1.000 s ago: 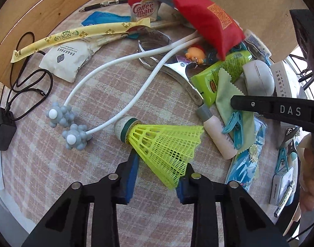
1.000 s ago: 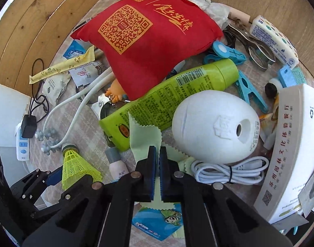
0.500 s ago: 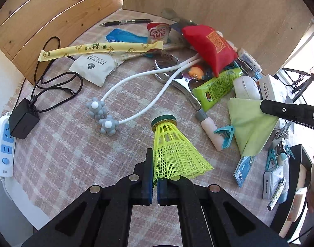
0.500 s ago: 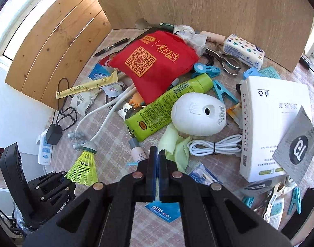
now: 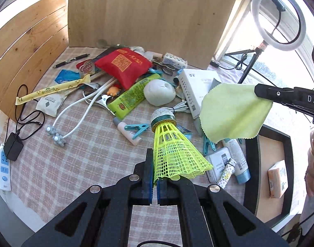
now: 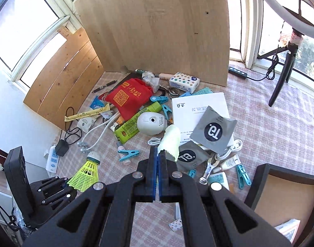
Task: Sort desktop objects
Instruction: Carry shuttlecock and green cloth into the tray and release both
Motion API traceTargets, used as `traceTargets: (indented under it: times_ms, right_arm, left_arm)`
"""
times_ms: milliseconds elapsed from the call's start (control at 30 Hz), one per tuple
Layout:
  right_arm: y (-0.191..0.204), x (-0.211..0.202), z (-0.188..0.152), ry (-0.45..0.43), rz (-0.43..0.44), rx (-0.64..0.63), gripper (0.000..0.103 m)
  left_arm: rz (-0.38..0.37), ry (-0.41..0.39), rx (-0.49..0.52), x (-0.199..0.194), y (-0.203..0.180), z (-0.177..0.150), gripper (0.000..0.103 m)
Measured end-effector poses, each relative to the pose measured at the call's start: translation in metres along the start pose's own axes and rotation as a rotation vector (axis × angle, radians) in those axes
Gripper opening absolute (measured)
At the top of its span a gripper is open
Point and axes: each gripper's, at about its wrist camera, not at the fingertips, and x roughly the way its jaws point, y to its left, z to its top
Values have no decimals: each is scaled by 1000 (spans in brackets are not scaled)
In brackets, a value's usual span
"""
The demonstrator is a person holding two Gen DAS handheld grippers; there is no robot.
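Note:
My left gripper (image 5: 155, 182) is shut on the skirt rim of a yellow shuttlecock (image 5: 173, 154) and holds it high above the checked tablecloth, cork end forward. It also shows in the right wrist view (image 6: 86, 174). My right gripper (image 6: 158, 154) is shut on a corner of a pale green cleaning cloth (image 6: 171, 139), which hangs in the air; in the left wrist view the cloth (image 5: 233, 113) hangs from the right gripper's finger (image 5: 280, 95).
Clutter covers the cloth: red pouch (image 5: 124, 65), green tube (image 5: 134, 96), white egg-shaped device (image 5: 159, 92), white box (image 6: 200, 111), blue clothes pegs (image 5: 137, 128), white massager (image 5: 58, 138), power strip (image 5: 2, 164). A black-rimmed tray (image 5: 270, 170) holding a small box stands at the right. Wooden boards stand behind.
Both grippers have risen well above the table, carrying the shuttlecock and the cloth. The clutter looks smaller and the tray at the right has come into view.

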Motion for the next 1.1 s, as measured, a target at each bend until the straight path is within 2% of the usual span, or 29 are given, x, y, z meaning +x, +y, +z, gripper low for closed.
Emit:
traceTargets:
  times_ms: [267,567,767,967,1033,1067,1100]
  right_arm:
    - [-92,-87,-47,-105,-144,142,1]
    - [-197,-173,-113,-183,-299,341,1]
    - [-236,-205,-150,-198,-367,414,1]
    - [-250,-215,-169,-194,-388,440,1]
    - [-251,-218,-170,-202,-380,433,4]
    - [-252,-218,-169,-193,-380,431,10]
    - [-253,-218,-169,-185,-389,438,28]
  left_arm:
    - [-115,41,201,11,-119,-16,1]
    - [-223,102,429,20,-248,-59,1]
    - [-260,116,531,15,-299,-84,1]
    - [-284,115,569,10,-320,-94,2]
    - [-289,116,591,9,-325,-96,9]
    - [-273,112,588,8,-326,-96,31]
    - [-268,102,587,7,-326,-96,62]
